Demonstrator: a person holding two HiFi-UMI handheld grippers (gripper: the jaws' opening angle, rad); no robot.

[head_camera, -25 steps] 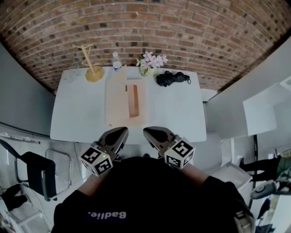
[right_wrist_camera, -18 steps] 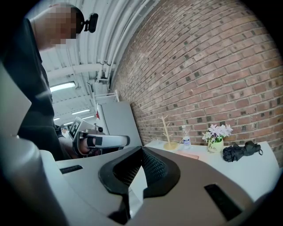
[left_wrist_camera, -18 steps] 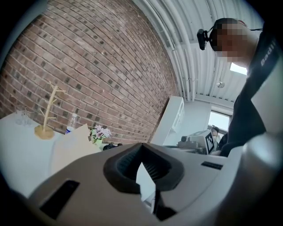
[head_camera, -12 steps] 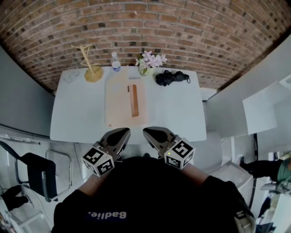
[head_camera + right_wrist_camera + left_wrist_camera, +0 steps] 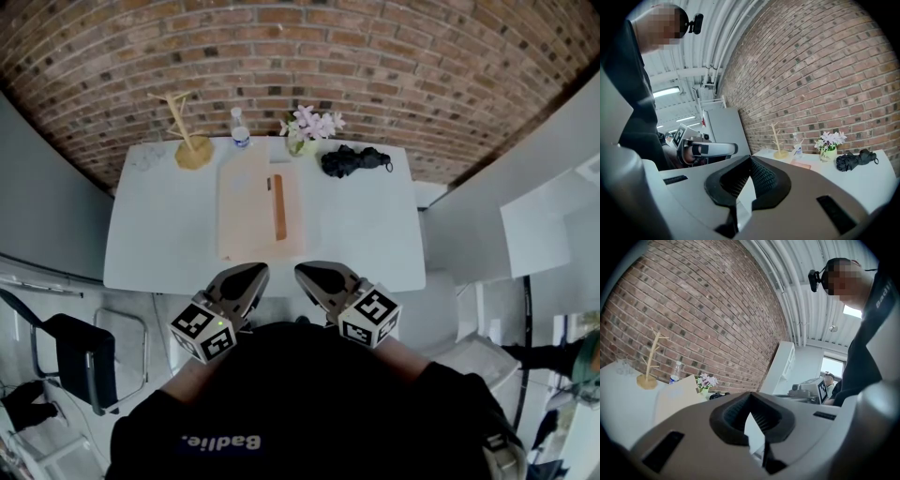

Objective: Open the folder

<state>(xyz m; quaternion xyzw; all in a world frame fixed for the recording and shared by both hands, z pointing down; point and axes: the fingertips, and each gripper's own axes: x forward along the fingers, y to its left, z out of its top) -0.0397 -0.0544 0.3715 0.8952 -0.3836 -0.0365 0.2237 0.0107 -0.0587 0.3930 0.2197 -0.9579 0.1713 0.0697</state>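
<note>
A tan folder (image 5: pixel 248 211) lies flat on the middle of the white table (image 5: pixel 366 234), with a narrow orange-brown strip (image 5: pixel 278 206) along its length. In the head view my left gripper (image 5: pixel 246 278) and right gripper (image 5: pixel 314 277) hang side by side just off the table's near edge, close to the person's body and well short of the folder. Both are shut with nothing between the jaws. The left gripper (image 5: pixel 750 394) looks over the folder (image 5: pixel 677 397) in its own view. From the right gripper (image 5: pixel 750 157) the folder (image 5: pixel 801 164) shows far off.
Along the table's far edge, by the brick wall, stand a wooden branch stand (image 5: pixel 192 150), a water bottle (image 5: pixel 241 129), a vase of pink flowers (image 5: pixel 309 127) and a black bundle (image 5: pixel 354 161). A black chair (image 5: pixel 80 361) sits low on the left.
Both grippers have stayed where they were. The orange-brown strip on the folder looks narrower now than a second ago.
</note>
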